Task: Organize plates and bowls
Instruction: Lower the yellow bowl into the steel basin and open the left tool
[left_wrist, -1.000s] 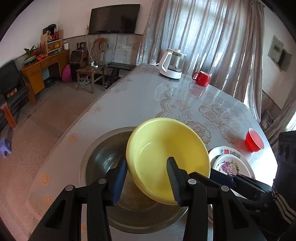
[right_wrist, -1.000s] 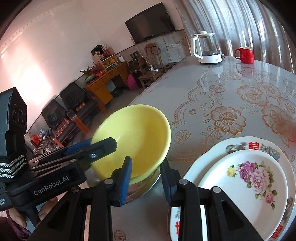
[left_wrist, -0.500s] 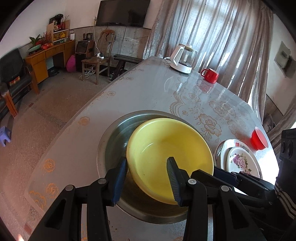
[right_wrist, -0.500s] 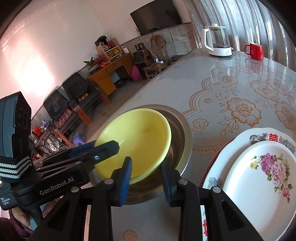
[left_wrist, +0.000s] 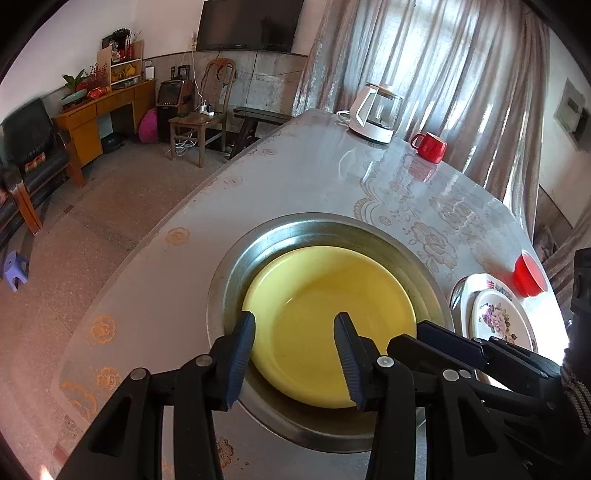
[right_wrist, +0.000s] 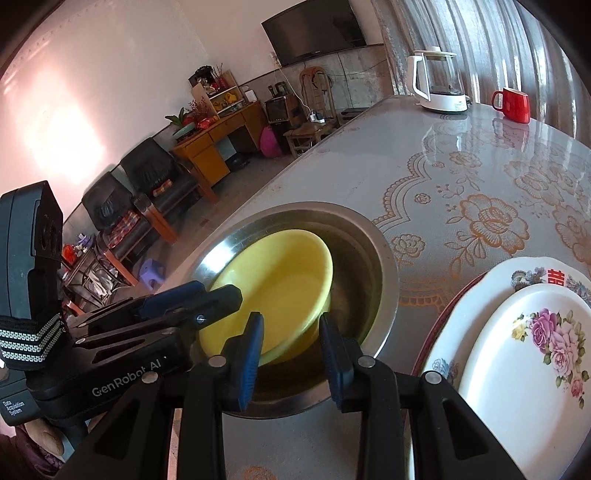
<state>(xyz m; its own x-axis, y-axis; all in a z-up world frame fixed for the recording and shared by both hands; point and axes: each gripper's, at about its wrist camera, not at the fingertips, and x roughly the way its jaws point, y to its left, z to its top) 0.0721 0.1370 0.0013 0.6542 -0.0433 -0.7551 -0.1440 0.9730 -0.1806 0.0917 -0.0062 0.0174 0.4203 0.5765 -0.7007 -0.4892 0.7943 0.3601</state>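
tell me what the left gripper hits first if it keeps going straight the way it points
Most likely the yellow bowl in the metal basin: the open left gripper points at its near rim, though depth is unclear.

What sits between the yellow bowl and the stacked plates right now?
Only the steel basin's far wall and rim, then a bare strip of tablecloth; the right wrist view shows yellow bowl and plates apart.

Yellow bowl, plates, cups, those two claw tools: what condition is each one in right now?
Yellow bowl: upright, nested inside the metal basin.
Floral plate: stacked on a larger plate.
Red cup: tilted.
Red mug: upright.
Left gripper: open.
Right gripper: open.
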